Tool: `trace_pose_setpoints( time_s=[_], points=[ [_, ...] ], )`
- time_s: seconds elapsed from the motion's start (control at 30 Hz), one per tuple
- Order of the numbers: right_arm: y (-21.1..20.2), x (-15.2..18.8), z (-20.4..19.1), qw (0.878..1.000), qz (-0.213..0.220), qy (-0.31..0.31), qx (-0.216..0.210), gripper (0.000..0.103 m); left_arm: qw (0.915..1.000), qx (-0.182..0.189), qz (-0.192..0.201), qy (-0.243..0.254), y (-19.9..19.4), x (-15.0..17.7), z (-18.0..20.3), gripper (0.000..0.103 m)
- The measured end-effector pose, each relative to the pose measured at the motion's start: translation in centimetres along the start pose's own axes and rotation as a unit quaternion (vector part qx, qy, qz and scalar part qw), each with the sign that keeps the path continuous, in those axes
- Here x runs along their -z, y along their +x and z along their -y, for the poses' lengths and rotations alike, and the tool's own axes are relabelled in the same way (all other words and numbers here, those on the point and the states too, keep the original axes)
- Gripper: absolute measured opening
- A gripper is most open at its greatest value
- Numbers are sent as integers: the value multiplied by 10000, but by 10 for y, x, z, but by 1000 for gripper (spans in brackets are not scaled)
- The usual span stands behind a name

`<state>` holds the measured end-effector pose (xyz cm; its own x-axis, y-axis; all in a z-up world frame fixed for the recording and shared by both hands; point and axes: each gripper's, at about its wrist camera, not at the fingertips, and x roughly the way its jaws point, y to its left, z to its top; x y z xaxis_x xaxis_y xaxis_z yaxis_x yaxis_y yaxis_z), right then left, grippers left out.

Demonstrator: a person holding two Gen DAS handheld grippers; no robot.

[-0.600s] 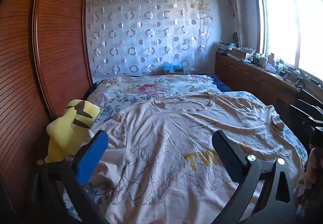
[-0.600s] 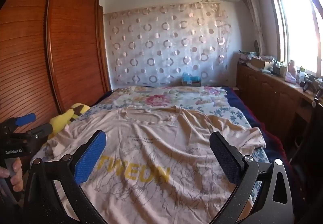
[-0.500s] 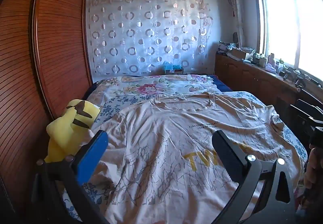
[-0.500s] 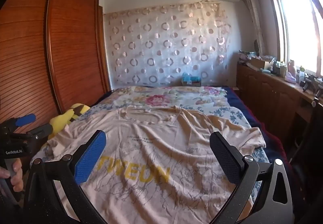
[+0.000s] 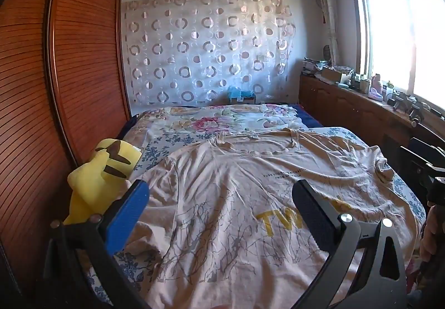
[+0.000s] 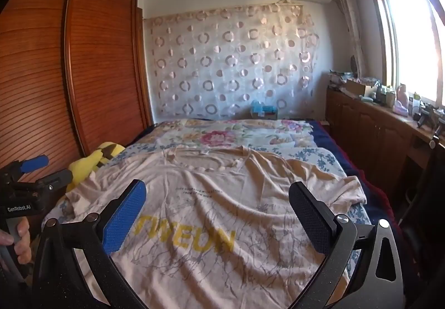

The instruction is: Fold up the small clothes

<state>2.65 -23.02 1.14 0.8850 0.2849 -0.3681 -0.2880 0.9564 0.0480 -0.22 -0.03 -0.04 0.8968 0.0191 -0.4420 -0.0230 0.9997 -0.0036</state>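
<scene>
Two fingers spread wide on the left gripper (image 5: 219,214), blue pad on one side, black pad on the other, nothing between them. Beyond and below the tips lies the beige T-shirt (image 5: 236,183), flat and face up on the bed (image 5: 178,139), collar at the far end, yellow lettering partly hidden behind the black finger. Just outside the blue finger sits a yellow plush toy (image 5: 103,175) against the wooden wardrobe (image 5: 83,72).

Over to the right wrist camera: the right gripper (image 6: 217,211) is also wide apart and holding nothing. The T-shirt (image 6: 222,197) fills the gap between its fingers, one sleeve (image 6: 347,192) lying past the black finger. Outside the blue finger, the left gripper (image 6: 33,169) shows in a hand (image 6: 22,239); from here its opening is hard to judge.
</scene>
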Motion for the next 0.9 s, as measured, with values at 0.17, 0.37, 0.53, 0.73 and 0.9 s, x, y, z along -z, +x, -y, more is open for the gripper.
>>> trace_pose_setpoints(
  time_s=[0.17,0.37,0.53,0.73,0.9],
  points=[
    [0,0,0,10000,-3,-5,-2,103,10000,-23,33,-12,-3,-4,-4,103],
    [0,0,0,10000,-6,-8,-4,103,10000,-43,83,9,-6,-6,-3,103],
    [-1,0,-1,10000,-4,-12,-1,103,9999,-45,113,25,-9,-8,0,103],
    [-1,0,-1,10000,-6,-15,-2,103,9999,-42,130,31,-10,-8,-1,103],
    [-2,0,-2,10000,-5,-19,-3,103,9999,-43,142,39,-12,-9,0,103]
  ],
)
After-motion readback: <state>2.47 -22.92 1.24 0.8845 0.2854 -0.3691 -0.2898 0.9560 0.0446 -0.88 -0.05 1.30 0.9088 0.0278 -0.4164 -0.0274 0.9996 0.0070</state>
